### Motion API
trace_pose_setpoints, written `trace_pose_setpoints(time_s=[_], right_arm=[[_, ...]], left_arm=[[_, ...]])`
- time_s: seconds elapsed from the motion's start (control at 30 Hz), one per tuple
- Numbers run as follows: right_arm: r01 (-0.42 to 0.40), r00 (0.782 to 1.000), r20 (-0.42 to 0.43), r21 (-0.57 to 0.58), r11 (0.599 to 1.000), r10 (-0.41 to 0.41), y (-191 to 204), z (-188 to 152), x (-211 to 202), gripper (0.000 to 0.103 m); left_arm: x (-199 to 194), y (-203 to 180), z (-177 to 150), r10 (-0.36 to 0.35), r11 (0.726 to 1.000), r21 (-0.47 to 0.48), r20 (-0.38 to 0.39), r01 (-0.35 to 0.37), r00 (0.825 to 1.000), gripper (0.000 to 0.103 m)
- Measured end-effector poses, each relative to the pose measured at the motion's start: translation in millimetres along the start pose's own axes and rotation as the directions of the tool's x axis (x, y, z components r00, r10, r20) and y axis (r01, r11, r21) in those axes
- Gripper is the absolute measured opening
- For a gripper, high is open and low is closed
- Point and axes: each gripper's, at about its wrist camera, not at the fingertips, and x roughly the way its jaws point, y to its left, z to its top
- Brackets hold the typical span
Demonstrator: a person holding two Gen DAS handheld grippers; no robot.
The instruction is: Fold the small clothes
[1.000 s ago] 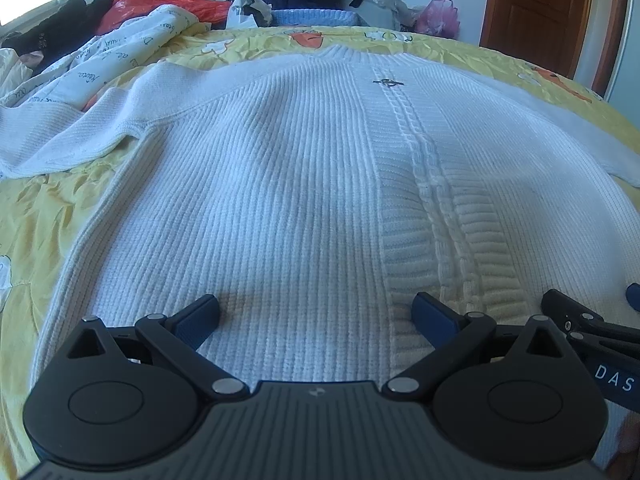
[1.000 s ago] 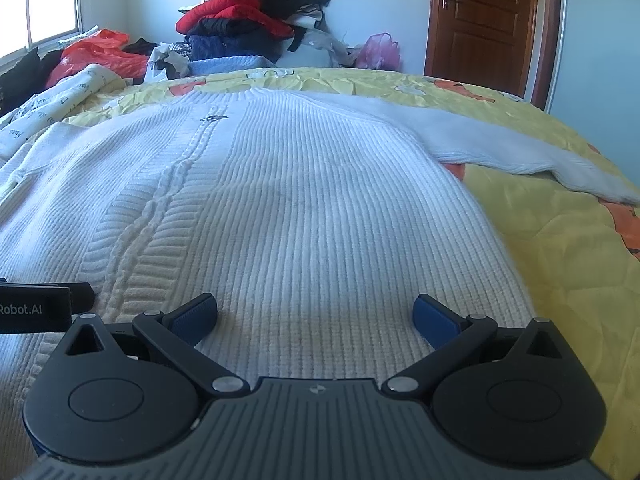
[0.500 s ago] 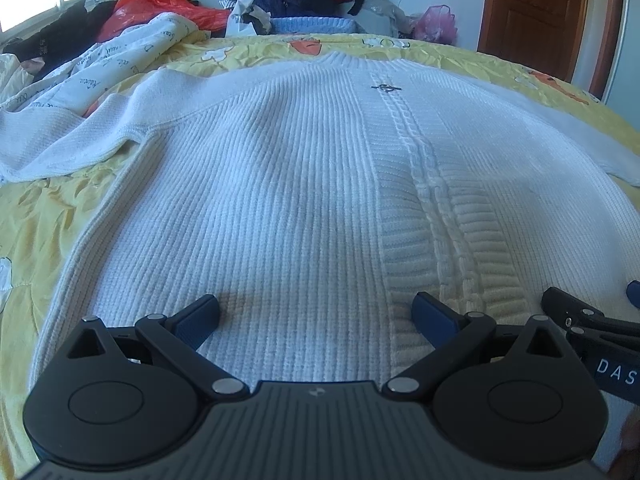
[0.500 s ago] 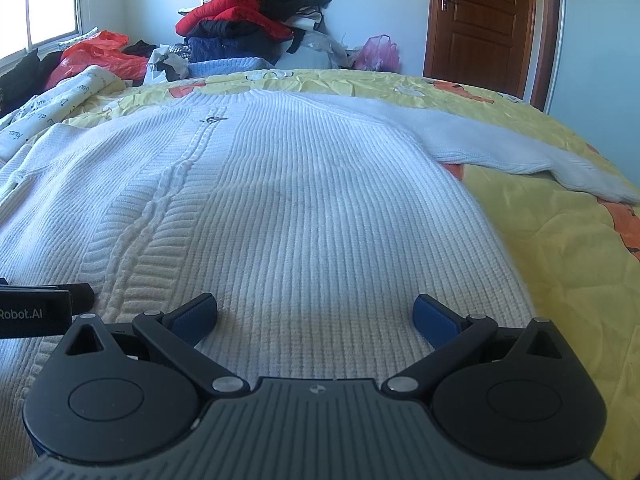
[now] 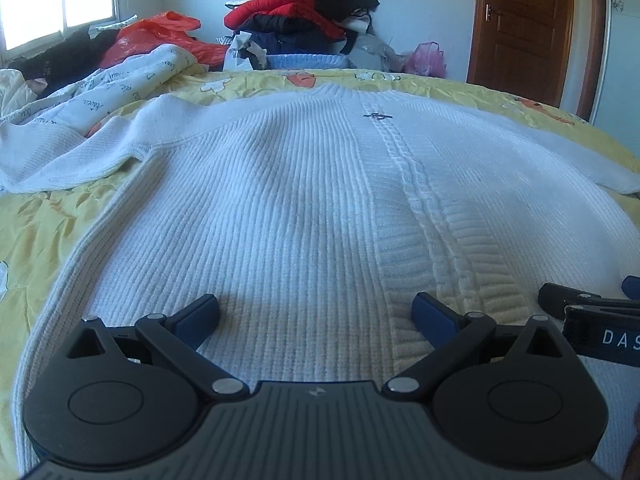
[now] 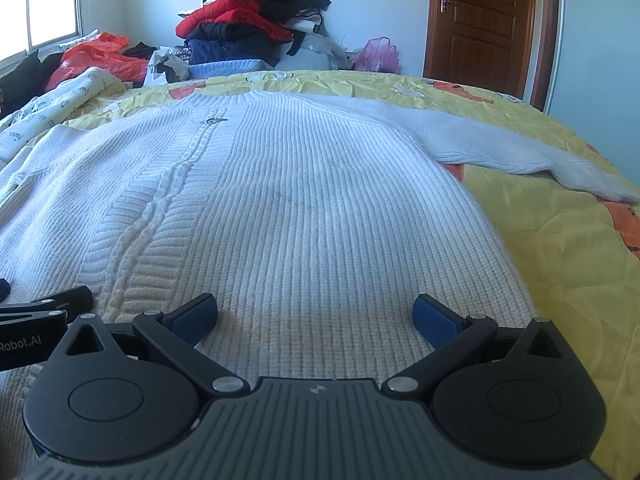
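Observation:
A white knit sweater [image 5: 304,200] lies flat on the yellow bedspread [image 5: 44,220], neck at the far end, sleeves spread left and right. It also fills the right wrist view [image 6: 300,208]. My left gripper [image 5: 316,312] is open and empty, low over the sweater's near hem, left of the cable band. My right gripper [image 6: 316,312] is open and empty over the hem's right half. Each gripper shows at the edge of the other's view: the right one [image 5: 592,312] and the left one [image 6: 40,316].
A pile of clothes [image 5: 304,20] stands beyond the bed's far end. A printed white cloth [image 5: 104,92] and a red bag [image 5: 156,36] lie at the far left. A wooden door [image 6: 480,20] is at the back right. The right sleeve [image 6: 520,152] rests on the bedspread [image 6: 568,264].
Both cameras have tilted up slightly, so more of the far wall and clothes pile shows. The grippers stay open over the hem and the sweater has not moved.

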Motion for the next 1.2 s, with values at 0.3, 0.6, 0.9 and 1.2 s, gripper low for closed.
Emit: trace_pose_setpoints(time_s=[0.3,0.6,0.9,1.2], right_arm=[[0.000,1.000,0.003,-0.001,1.000,0.000,0.8,-1.0,0.6,0.103],[0.001,1.000,0.003,-0.001,1.000,-0.001,1.1,-0.9,0.7,0.103],[0.002,1.000,0.003,-0.003,1.000,-0.002,1.5,-0.8,1.0,0.103],[-0.179,0.977,0.110,-0.066,0.982,0.185,-24.7,22.3,-19.3,0.103]], left_arm=[[-0.1,-0.2,-0.4,0.000,1.000,-0.001,0.001,0.000,1.000,0.103],[-0.2,0.1,-0.8,0.000,1.000,-0.001,0.001,0.000,1.000,0.103],[-1.1,0.6,-0.9,0.003,1.000,-0.001,0.000,-0.003,1.000,0.103],[-3.8,5.3,28.3,-0.042,0.998,-0.055,-0.019,0.041,0.999,0.103]])
